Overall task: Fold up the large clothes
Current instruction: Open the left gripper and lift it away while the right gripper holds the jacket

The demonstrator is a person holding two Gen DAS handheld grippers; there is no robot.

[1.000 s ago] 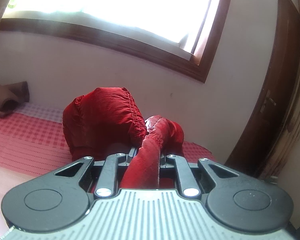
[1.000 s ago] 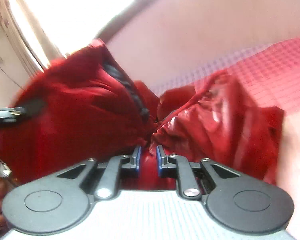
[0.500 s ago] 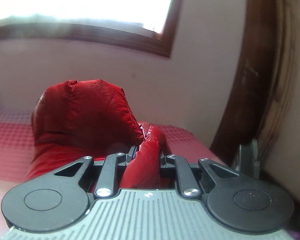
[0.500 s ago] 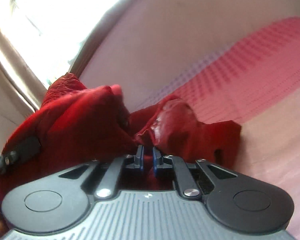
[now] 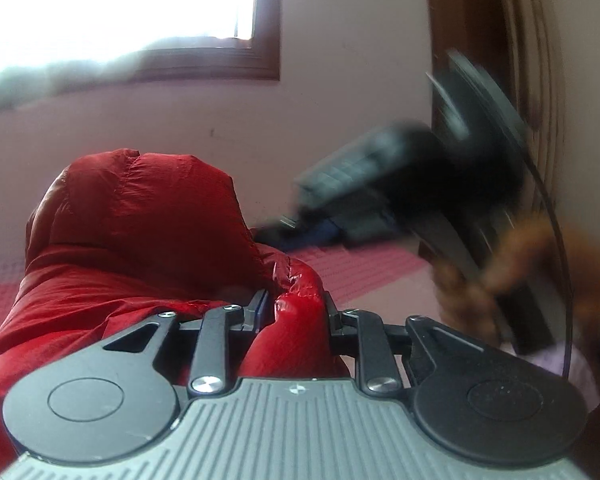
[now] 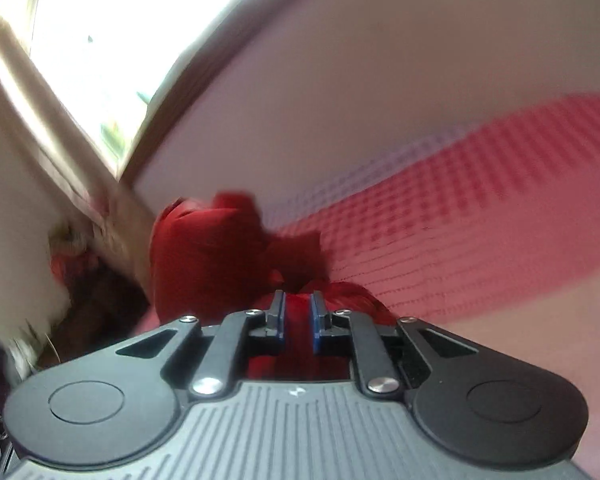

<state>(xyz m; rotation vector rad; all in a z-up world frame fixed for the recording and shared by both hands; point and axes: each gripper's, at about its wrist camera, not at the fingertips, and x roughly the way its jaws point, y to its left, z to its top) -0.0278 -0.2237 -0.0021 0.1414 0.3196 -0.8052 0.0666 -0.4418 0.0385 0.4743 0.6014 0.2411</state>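
A puffy red jacket (image 5: 140,220) lies bunched on the pink checked bed (image 5: 360,268). My left gripper (image 5: 296,308) has a rolled fold of it between its opening jaws. The right pad touches the fold, while a thin gap shows at the left pad. My right gripper (image 6: 297,312) is opening too. Red cloth shows between its blue pads (image 6: 315,320), and the jacket's bulk (image 6: 204,256) lies ahead to the left. In the left wrist view the right gripper (image 5: 284,228) is a blur at the jacket's right edge, held by a hand (image 5: 480,280).
A pale wall (image 5: 340,120) with a bright, wood-framed window (image 5: 120,8) runs behind the bed. A dark wooden door frame (image 5: 480,40) stands at the right. The bed cover (image 6: 460,240) stretches away to the right of the jacket.
The left gripper swung right and sank with the jacket, and its jaws widened around the fold. The right gripper rose and drew back, and now shows in the left wrist view.
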